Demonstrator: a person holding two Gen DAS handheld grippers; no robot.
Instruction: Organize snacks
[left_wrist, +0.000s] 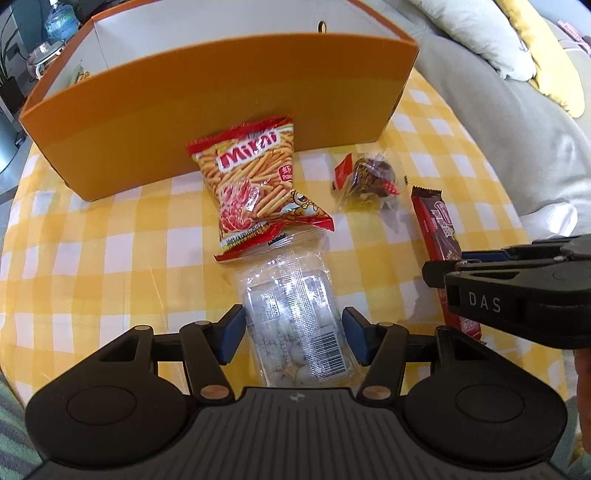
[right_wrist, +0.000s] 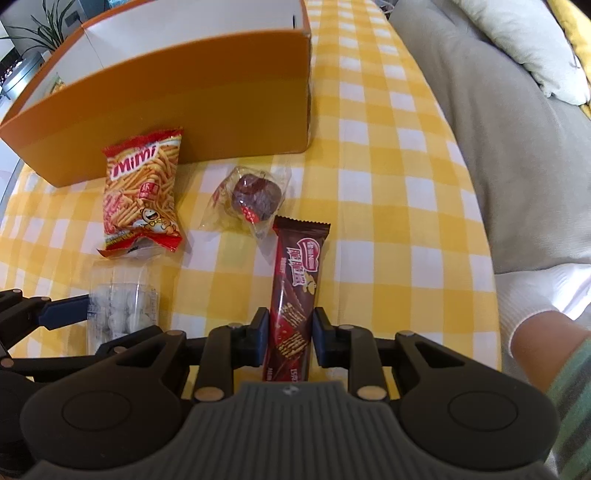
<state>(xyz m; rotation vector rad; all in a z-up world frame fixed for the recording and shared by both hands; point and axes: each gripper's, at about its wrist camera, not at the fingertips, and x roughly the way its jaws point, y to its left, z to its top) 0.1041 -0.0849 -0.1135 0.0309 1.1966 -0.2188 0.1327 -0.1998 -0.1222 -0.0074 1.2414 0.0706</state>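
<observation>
your right gripper (right_wrist: 287, 326) straddles the near end of the chocolate bar (right_wrist: 295, 291), pads just beside its sides, not clearly pinching; the bar's long axis runs straight ahead from you toward the orange box (right_wrist: 207, 110). your left gripper (left_wrist: 293, 332) sits open around the clear candy pack (left_wrist: 295, 317), also lying lengthwise ahead, its far end under the red chip bag (left_wrist: 255, 184). both near ends hide under the grippers; the box's inside is mostly unseen.

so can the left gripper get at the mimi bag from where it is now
Probably not directly. The left gripper is open around the clear candy pack, which lies between it and the Mimi bag and overlaps the bag's near edge. It would need to lift over first.
</observation>
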